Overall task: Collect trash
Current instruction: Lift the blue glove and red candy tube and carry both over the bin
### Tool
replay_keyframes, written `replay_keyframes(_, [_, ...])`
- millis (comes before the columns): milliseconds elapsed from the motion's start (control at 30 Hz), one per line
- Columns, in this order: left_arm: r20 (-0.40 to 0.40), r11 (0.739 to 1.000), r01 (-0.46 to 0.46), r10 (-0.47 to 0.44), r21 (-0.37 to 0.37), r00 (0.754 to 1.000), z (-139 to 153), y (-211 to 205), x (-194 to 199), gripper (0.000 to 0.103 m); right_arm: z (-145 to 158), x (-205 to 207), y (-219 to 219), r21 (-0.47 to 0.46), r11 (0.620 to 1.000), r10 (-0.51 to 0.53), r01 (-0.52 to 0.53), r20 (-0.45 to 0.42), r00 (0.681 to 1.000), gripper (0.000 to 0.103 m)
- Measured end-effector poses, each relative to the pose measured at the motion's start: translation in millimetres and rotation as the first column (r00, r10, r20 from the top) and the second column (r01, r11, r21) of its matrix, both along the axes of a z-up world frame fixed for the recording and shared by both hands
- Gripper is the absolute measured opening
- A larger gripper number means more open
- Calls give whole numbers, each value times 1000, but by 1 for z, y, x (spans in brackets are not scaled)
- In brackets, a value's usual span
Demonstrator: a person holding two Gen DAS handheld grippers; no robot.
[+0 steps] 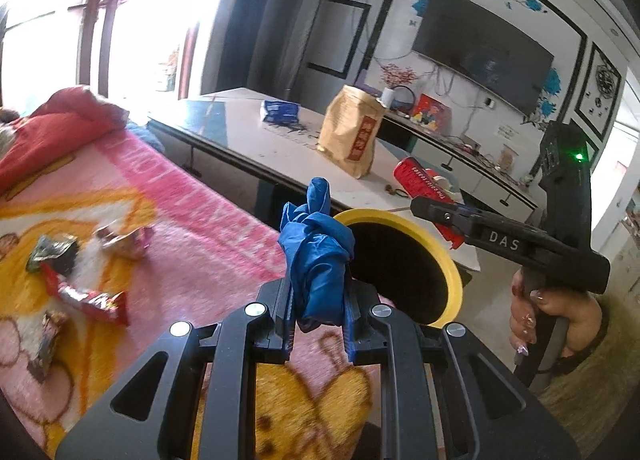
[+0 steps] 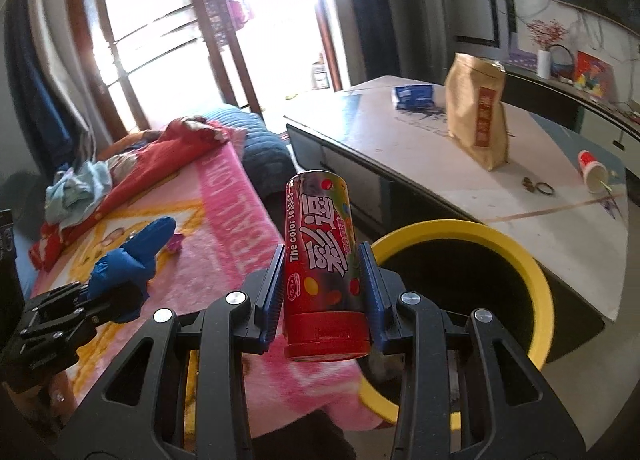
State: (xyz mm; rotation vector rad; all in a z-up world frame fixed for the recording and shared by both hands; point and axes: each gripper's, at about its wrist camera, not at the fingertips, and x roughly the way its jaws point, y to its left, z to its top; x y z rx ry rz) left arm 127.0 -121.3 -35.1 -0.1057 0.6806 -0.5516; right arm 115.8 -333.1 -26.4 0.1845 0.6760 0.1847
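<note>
The left tool (image 1: 320, 324) pinches a crumpled blue rubber glove (image 1: 318, 256); the right tool (image 2: 325, 292) clamps a red cylindrical candy tube (image 2: 320, 256), cap toward the camera. A yellow-rimmed round bin (image 2: 460, 234) stands at 2 o'clock of both tools. Crumpled foil wrappers (image 1: 86, 296) lie on the pink patterned blanket (image 1: 192, 219) at 9 o'clock of the left tool.

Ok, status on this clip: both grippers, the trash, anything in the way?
Left gripper shut on blue glove. Right gripper shut on red candy tube. Yellow bin open just ahead. Wrappers left on blanket; path unobstructed.
</note>
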Motion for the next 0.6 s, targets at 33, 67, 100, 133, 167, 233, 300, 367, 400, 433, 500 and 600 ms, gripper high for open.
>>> replay_keyframes(33, [2,1000,11,-11,0,1000,1,-5,1,18,0,-1,-4,2,1000,-10,10,-1,1000,28])
replay_keyframes(67, [3,1000,20,-20,1,1000,1,-10,1,18,0,-2,-8,3,1000,-20,20,-2,1000,28])
replay_keyframes(100, [4,1000,26,-26,1,1000,1,-13,2,18,-1,-2,-12,4,999,-34,34,-5,999,28])
replay_keyframes(133, [6,999,36,-36,2,999,1,-18,3,18,-1,-3,-16,4,999,-44,44,-6,999,28])
replay_keyframes(167, [7,999,45,-45,4,999,1,-22,5,18,-1,-3,-21,5,998,-58,58,-8,998,29])
replay_keyframes(233, [10,998,58,-58,5,998,1,-29,6,18,-2,-4,-27,5,997,-78,78,-9,997,29])
replay_keyframes(300, [13,997,70,-70,9,997,1,-35,7,18,-3,-5,-34,4,995,-97,97,-10,995,28])
replay_keyframes(367, [17,997,82,-83,12,996,3,-42,9,18,-3,-6,-40,5,993,-116,116,-12,993,28])
replay_keyframes(400, [18,996,88,-89,14,996,3,-46,9,18,-4,-7,-45,8,992,-129,129,-14,992,29])
replay_keyframes(433, [19,995,94,-94,15,995,3,-49,10,18,-4,-7,-48,10,991,-136,136,-17,991,29])
replay_keyframes(500, [21,994,104,-105,17,994,2,-55,11,18,-5,-8,-55,10,988,-154,154,-22,988,29])
replay_keyframes(600, [18,993,118,-118,19,993,0,-61,13,18,-7,-7,-64,8,984,-179,180,-31,983,29])
